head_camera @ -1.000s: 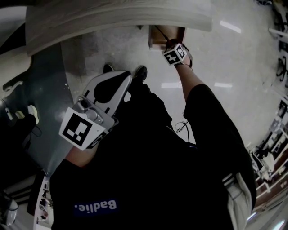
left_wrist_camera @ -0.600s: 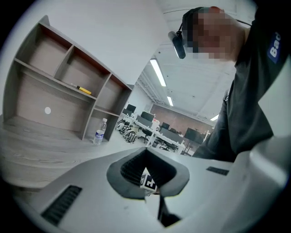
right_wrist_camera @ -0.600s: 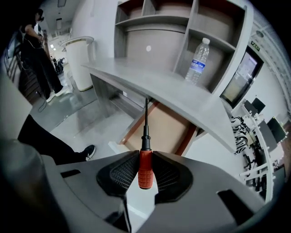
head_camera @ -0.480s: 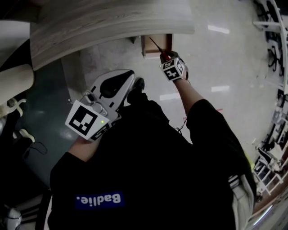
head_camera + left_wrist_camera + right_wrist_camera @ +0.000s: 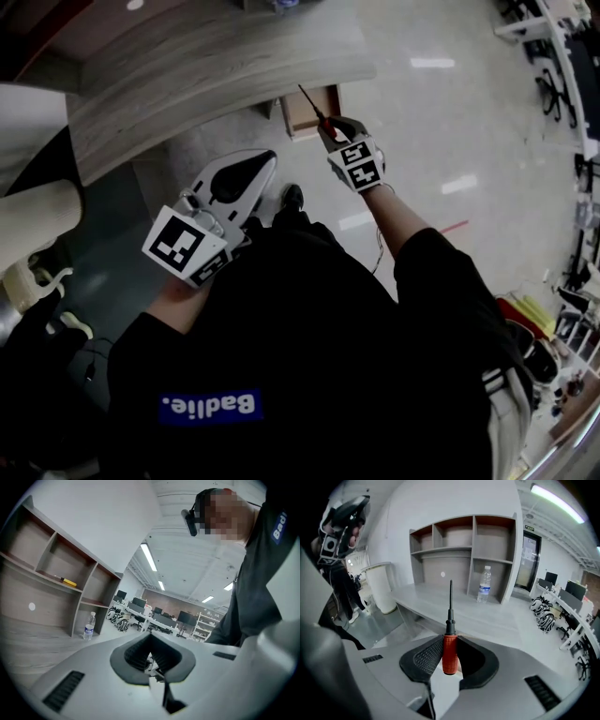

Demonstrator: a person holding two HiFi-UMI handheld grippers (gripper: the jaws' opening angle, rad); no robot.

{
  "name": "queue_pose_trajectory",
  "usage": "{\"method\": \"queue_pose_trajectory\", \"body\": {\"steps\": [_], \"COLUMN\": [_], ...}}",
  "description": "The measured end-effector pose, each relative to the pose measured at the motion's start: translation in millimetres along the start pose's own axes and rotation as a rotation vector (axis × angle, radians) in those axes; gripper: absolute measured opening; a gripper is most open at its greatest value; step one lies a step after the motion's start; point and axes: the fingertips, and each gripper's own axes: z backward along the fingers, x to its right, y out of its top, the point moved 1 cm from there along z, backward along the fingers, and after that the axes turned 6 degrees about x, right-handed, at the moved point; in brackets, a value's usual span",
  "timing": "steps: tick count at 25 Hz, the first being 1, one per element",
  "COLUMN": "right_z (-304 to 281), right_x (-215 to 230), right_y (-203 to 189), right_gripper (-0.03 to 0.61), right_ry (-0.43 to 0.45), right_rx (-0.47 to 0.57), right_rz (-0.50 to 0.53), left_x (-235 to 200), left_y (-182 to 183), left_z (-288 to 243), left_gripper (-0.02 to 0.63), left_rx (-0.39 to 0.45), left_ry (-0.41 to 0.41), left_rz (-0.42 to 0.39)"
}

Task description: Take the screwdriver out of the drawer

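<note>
One red-handled screwdriver [image 5: 449, 653] is clamped by its handle between the right gripper [image 5: 450, 637] jaws, shaft projecting ahead. The left gripper [image 5: 151, 637] jaws meet, empty. One water bottle [image 5: 485, 584] stands beyond.

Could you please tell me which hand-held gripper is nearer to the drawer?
Right. The right hand-held gripper, holding the screwdriver, hovers just beside the drawer; the left hand-held gripper is farther back.

My head camera looks steeply down on the pale grey wood-grain desk [image 5: 206, 56]. Cameras riding close behind the jaws of the white left gripper [image 5: 265, 164] and right gripper [image 5: 330, 129] both catch the open grey-and-brown shelf unit [image 5: 464, 550] and the clear plastic water bottle [image 5: 485, 584].
</note>
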Motion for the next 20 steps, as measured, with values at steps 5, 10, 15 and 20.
{"method": "queue_pose_trajectory", "body": {"steps": [5,10,15,20], "right_z": [30,62,91,116], "right_x": [-11,-22,-31,-39], "right_y": [37,69,96,120], "right_gripper": [0.114,0.114,0.114,0.114], "right_ry": [0.006,0.022,0.044,0.06], "right_rx": [0.109,0.205,0.288,0.365], "right_rz": [-0.062,-0.104,-0.155,-0.209], "left_x": [4,10,10,9], "left_y": [9,10,14,16], "left_z": [-2,-2,1,0], "left_gripper": [0.002,0.002,0.002,0.002], "left_rx": [0.007,0.001,0.001,0.009], "left_ry": [-0.042,-0.068,-0.069,-0.071], "left_rz": [-0.017,-0.022,-0.032,-0.036]}}
